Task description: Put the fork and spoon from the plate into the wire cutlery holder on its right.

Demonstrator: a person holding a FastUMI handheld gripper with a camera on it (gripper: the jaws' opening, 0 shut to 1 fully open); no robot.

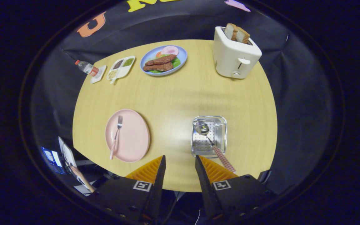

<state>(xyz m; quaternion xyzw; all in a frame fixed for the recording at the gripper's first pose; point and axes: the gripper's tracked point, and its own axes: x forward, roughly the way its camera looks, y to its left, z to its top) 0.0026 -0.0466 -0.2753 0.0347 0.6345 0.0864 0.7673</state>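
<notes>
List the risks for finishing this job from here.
1. The fork lies flat on the pink plate, so the jaws may scrape the plate or push it instead of lifting the fork.
2. The spoon leans in the cutlery holder, its handle sticking out toward the gripper, which is open and empty. Dropping the fork in could knock the spoon out or tip the holder.

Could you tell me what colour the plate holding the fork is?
Pale pink plate, in the gripper view.

Wooden table, black cloth wall
</notes>
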